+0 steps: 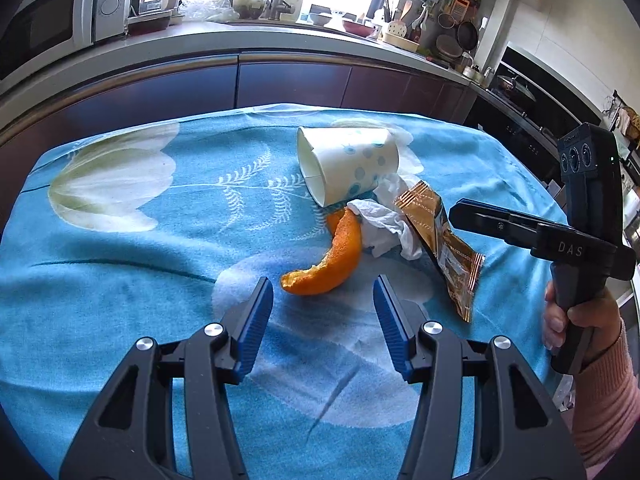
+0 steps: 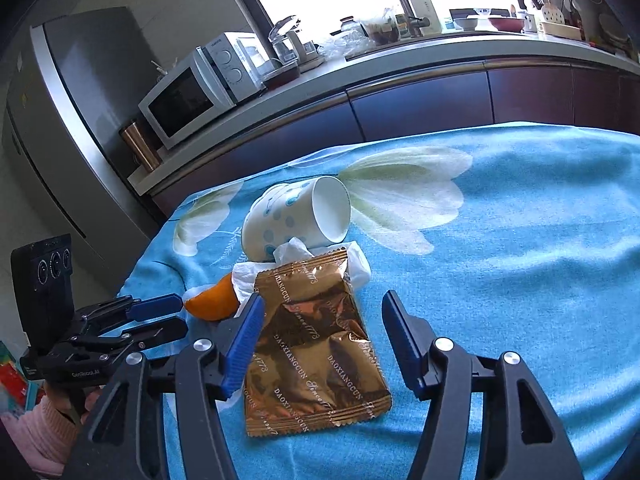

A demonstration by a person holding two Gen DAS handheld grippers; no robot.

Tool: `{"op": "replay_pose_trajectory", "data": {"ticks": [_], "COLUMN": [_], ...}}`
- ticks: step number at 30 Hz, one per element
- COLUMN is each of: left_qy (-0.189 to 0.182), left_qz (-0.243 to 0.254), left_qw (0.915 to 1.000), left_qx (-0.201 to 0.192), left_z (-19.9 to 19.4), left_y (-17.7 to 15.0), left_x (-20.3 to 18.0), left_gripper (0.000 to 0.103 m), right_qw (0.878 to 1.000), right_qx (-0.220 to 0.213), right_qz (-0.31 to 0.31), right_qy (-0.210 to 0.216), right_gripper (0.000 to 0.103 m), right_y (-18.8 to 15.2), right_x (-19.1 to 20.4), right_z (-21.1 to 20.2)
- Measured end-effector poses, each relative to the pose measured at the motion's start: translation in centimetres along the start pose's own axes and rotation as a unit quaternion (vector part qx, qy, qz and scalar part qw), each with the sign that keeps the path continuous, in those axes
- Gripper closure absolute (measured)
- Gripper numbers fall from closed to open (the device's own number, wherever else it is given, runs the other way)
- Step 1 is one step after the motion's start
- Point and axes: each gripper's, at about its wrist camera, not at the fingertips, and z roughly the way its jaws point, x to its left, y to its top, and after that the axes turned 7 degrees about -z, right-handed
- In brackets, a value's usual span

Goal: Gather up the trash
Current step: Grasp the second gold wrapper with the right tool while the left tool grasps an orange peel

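Note:
On the blue flowered cloth (image 1: 120, 280) lies a small heap of trash. A dotted paper cup (image 1: 348, 164) is on its side, with a crumpled white tissue (image 1: 384, 224), a curved orange peel (image 1: 332, 256) and a gold snack wrapper (image 1: 440, 248) beside it. My left gripper (image 1: 323, 284) is open, nothing between its fingers, and the peel lies just beyond its tips. My right gripper (image 2: 323, 300) is open over the wrapper (image 2: 316, 352), which lies between its fingers without the pads pressing on it. The cup (image 2: 296, 220), tissue (image 2: 360, 268) and peel (image 2: 212, 304) lie beyond.
A kitchen counter (image 1: 280, 40) with dark cabinets runs behind the table, carrying a microwave (image 2: 192, 96), a tap and dishes. A fridge (image 2: 60, 120) stands at the left. Each view catches the other gripper (image 1: 456, 212) (image 2: 176, 316), held by a hand in a pink sleeve (image 1: 600, 392).

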Motion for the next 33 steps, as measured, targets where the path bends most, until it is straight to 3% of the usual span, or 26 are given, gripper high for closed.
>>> {"op": "replay_pose_trajectory", "data": {"ticks": [4,8,13,15,17,23,33], "left_qy": [0.005,0.005,0.001,0.001,-0.004,-0.015,-0.016], "left_qz": [0.002,-0.001,0.001,0.006,0.009,0.019,0.021], "left_qw": [0.9999,0.9998,0.9999,0.9999,0.9999,0.9997,0.9994], "left_qx": [0.008,0.017,0.017,0.012,0.013,0.002,-0.021], "left_z": [1.0,1.6,1.8,1.6,1.5,0.3,-4.3], "left_y": [0.4,0.5,0.4,0.3,0.2,-0.5,-2.7], "left_x": [-0.3,-0.1,-0.1,-0.3,-0.5,-1.1,0.0], "left_gripper": [0.054,0.070,0.079,0.082,0.086,0.093,0.094], "right_qw": [1.000,0.999,0.999,0.999,0.999,0.999,0.997], "right_qx": [0.011,0.025,0.031,0.030,0.025,0.015,-0.005], "right_qz": [0.008,0.009,0.008,0.009,0.004,-0.010,-0.011], "right_qy": [0.011,0.024,0.029,0.032,0.030,0.040,0.079], "right_gripper": [0.043,0.044,0.065,0.085,0.094,0.097,0.100], "right_y": [0.0,-0.1,-0.7,-0.9,-1.2,-2.0,-2.8], "right_x": [-0.5,-0.7,-0.5,-0.5,-0.2,0.9,3.0], "right_z": [0.8,1.4,1.2,0.9,0.4,-0.8,-2.4]}}
